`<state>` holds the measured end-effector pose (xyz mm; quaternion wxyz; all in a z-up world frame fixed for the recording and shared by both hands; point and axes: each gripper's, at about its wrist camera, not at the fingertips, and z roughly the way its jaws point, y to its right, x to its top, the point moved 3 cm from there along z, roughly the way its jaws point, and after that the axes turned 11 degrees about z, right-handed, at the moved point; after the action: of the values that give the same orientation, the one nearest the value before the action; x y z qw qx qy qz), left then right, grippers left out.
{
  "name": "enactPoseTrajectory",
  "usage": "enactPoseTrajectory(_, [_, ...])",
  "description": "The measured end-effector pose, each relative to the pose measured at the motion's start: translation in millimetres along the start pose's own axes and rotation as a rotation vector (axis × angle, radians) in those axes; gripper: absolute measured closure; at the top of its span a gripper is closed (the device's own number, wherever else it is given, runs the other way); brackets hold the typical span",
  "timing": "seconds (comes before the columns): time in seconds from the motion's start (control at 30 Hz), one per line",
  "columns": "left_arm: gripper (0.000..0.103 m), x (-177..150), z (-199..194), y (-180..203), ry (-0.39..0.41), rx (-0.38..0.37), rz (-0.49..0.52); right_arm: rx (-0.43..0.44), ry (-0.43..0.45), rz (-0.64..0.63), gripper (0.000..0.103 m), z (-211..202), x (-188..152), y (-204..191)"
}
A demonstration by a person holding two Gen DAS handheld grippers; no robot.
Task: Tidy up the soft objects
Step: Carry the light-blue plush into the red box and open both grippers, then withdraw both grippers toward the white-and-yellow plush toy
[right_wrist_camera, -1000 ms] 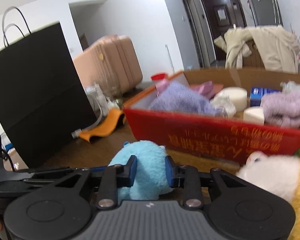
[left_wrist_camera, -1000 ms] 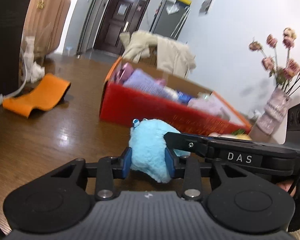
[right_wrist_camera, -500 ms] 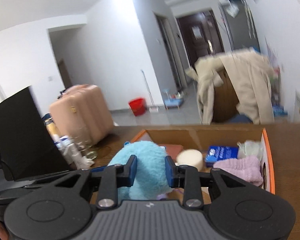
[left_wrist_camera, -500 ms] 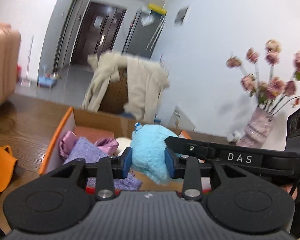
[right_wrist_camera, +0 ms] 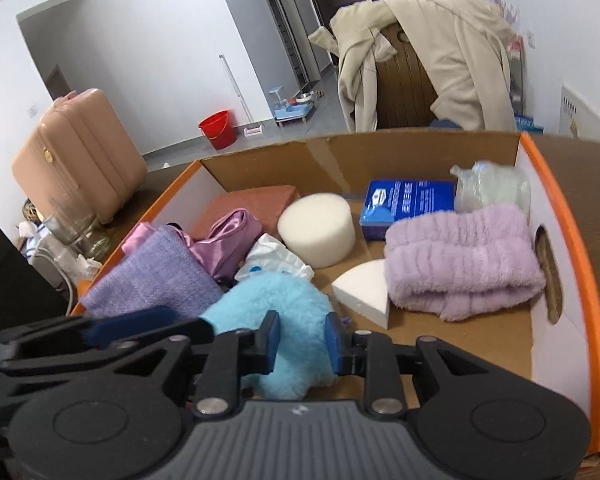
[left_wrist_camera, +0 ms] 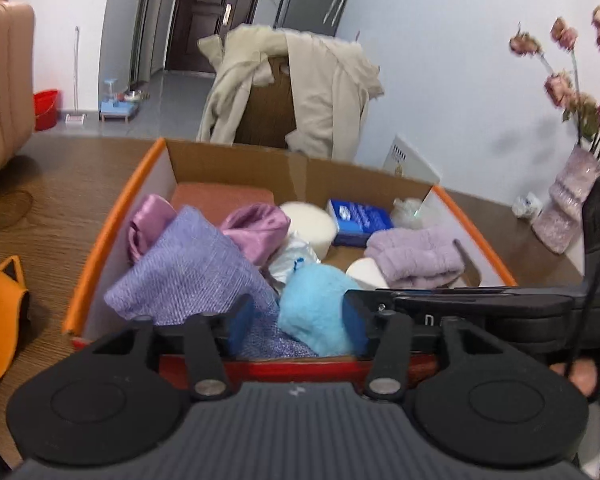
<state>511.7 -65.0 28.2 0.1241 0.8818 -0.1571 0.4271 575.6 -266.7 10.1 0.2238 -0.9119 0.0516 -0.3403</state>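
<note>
A fluffy light-blue plush toy sits at the near edge inside the orange-rimmed cardboard box. My left gripper is open, with its jaws spread wide around the toy. My right gripper is shut on the same toy, with its blue pads pressing into the fur. The box also holds a purple knit cloth, pink satin fabric, a lilac fuzzy towel, a round white sponge, a white foam wedge and a blue packet.
An orange pouch lies on the wooden table left of the box. A vase of dried roses stands at the right. A pink suitcase and glass jars are to the left, and a chair draped with a beige coat is behind the box.
Both grippers carried the blue toy from the table up and over the box rim, then down into the box. The left jaws have opened off the toy; the right jaws still grip it.
</note>
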Motion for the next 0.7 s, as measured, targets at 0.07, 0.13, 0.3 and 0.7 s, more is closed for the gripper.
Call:
enactPoseTrajectory(0.07, [0.047, 2, -18, 2, 0.053, 0.031, 0.025, 0.015, 0.023, -0.020, 0.066, -9, -1, -2])
enactPoseTrajectory(0.13, [0.047, 5, -37, 2, 0.092, 0.067, 0.049, 0.029, 0.051, -0.021, 0.064, -22, 1, -3])
enactPoseTrajectory(0.3, [0.043, 10, -90, 9, 0.204, 0.219, 0.127, 0.012, 0.151, -0.088, 0.054, -77, 3, -12])
enactPoseTrajectory(0.7, [0.010, -29, -226, 37, 0.447, 0.432, 0.114, -0.015, 0.423, -0.232, 0.034, -229, -51, -25])
